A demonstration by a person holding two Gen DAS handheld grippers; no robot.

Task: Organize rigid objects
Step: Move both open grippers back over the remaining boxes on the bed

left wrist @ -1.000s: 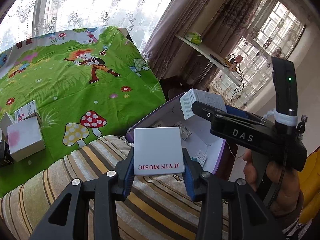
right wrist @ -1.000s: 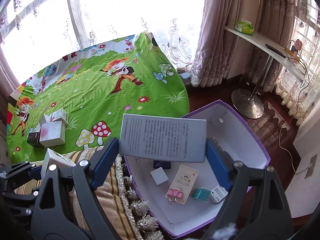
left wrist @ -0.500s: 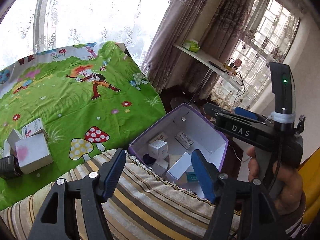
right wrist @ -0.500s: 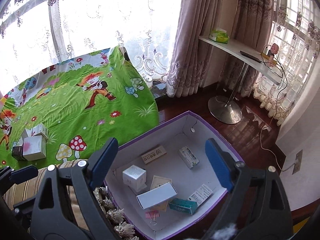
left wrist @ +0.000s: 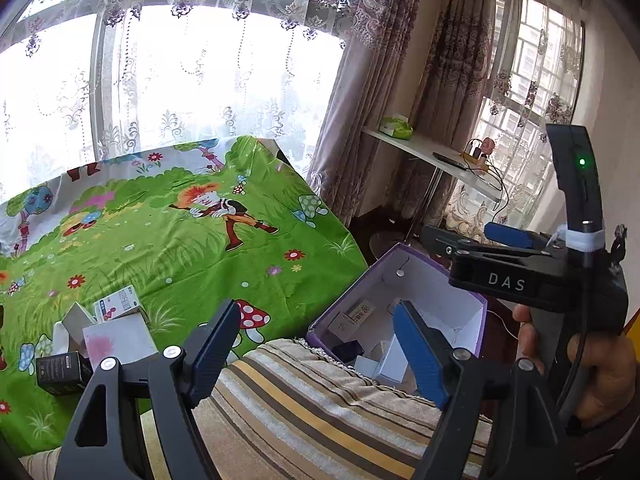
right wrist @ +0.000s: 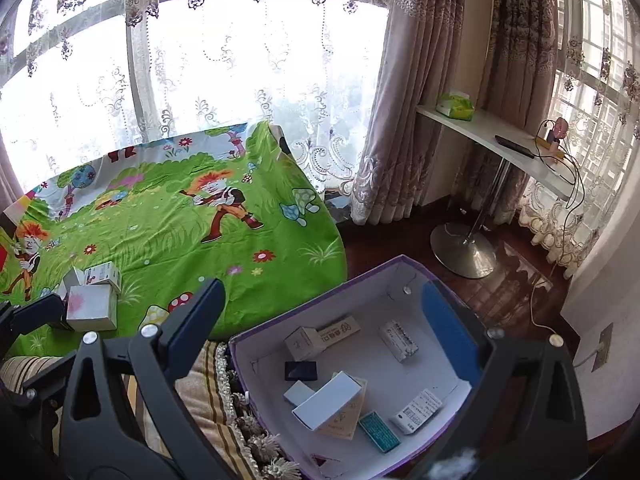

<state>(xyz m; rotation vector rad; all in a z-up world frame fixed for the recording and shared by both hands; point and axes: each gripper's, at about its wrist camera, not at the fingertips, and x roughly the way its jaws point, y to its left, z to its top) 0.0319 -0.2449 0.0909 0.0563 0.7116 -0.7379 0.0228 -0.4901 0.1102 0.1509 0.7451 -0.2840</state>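
My left claw (left wrist: 316, 348) points down and forward over the striped cushion (left wrist: 312, 412); its jaws stand wide and are opening, with nothing between them. My right claw (right wrist: 320, 328) angles down over the purple-rimmed box (right wrist: 404, 268); its jaws are very wide and opening as well, pressing on nothing. In the left wrist view the right claw shows from the side at the right edge, and my right hand (left wrist: 592, 376) grips its handle, part of it cut off by the frame.

The box sits at the near right, beside the cushion and off the edge of the bed. Inside it lie several small cartons: a white carton (right wrist: 330, 400) resting tilted across a beige card, a dark blue square case (right wrist: 301, 371), a teal packet (right wrist: 379, 431), and a printed carton (right wrist: 399, 341) near the far right wall. Their print is too small to read.

On the green cartoon sheet (right wrist: 168, 220) at the near left stands a second cluster: a white box with a pink smudge (left wrist: 120, 340), a black box (left wrist: 60, 372) and a blue-and-white carton (left wrist: 118, 303). In the right wrist view the tip of the left claw partly hides this cluster. The left claw's right finger also covers part of the box interior.
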